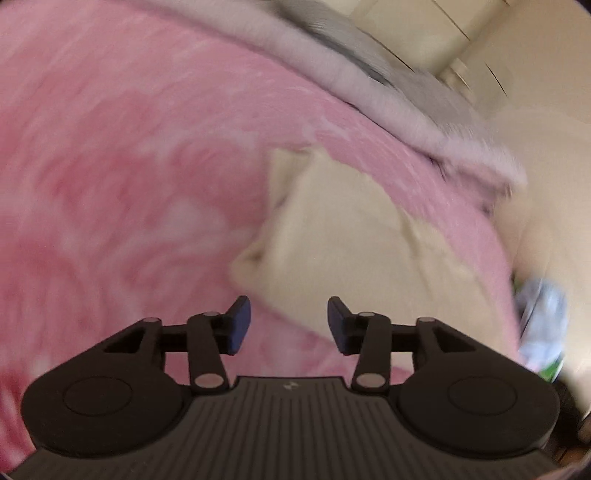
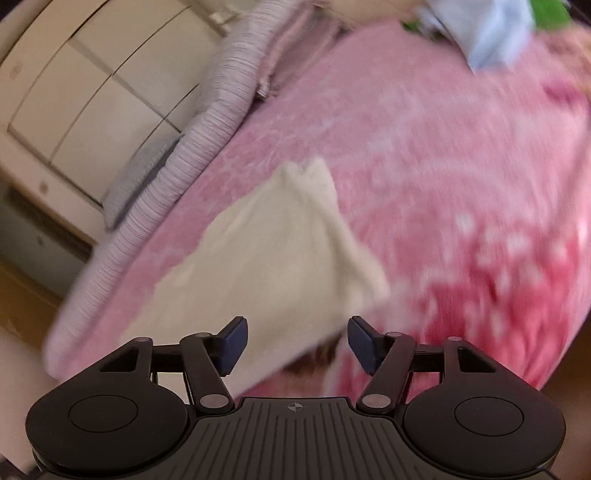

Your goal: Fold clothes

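Bed point(image 1: 110, 166) under a pink blanket point(image 2: 424, 147) fills both views, with a cream garment point(image 1: 351, 251) lying on it near the edge, apparently folded at least once into a compact slab, though further folds may remain. More clothes point(image 2: 487, 33) wait at the far side. Left gripper point(image 1: 289, 325) and right gripper point(image 2: 297, 345) hover just over the garment, jaws apart, nothing between them. Motion blur hides the garment's type, layers and seams.
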Demonstrator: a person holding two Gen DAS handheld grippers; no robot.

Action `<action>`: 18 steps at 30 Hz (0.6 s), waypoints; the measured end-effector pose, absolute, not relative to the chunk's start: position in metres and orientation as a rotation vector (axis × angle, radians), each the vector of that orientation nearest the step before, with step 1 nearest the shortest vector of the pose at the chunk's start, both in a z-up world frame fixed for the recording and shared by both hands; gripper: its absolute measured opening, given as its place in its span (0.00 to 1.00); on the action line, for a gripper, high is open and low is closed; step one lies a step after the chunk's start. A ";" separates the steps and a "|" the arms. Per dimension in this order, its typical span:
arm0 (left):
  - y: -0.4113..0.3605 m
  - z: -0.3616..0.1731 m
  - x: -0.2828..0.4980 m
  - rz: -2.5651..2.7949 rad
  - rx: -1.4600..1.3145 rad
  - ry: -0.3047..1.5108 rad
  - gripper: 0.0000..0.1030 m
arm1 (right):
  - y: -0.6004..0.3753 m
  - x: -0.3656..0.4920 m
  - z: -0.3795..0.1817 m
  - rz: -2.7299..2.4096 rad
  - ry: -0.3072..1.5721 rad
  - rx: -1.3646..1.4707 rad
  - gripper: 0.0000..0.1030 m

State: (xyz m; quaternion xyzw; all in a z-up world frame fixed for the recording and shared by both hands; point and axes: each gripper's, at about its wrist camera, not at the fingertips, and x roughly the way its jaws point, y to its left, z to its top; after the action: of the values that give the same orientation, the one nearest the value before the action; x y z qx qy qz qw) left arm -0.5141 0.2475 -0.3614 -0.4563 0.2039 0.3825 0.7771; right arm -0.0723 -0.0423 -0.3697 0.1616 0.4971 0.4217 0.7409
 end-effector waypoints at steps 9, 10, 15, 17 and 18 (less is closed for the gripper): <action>0.265 -0.394 -0.528 0.832 -1.295 0.220 0.41 | -0.045 -0.055 -0.399 0.811 1.203 0.621 0.62; 0.268 -0.397 -0.525 0.833 -1.313 0.215 0.41 | -0.042 -0.053 -0.400 0.800 1.205 0.639 0.62; 0.279 -0.408 -0.513 0.843 -1.336 0.204 0.21 | -0.028 -0.037 -0.408 0.733 1.205 0.687 0.46; 0.282 -0.407 -0.507 0.852 -1.289 0.231 0.12 | -0.023 -0.032 -0.409 0.698 1.204 0.656 0.16; 0.281 -0.405 -0.506 0.851 -1.266 0.237 0.09 | -0.023 -0.030 -0.409 0.706 1.203 0.661 0.11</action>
State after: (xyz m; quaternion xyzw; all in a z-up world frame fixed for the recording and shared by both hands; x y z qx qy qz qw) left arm -0.5062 0.2815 -0.4053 -0.5719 0.1071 0.3847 0.7165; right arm -0.0300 -0.0229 -0.4094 0.2987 0.5435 0.3188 0.7167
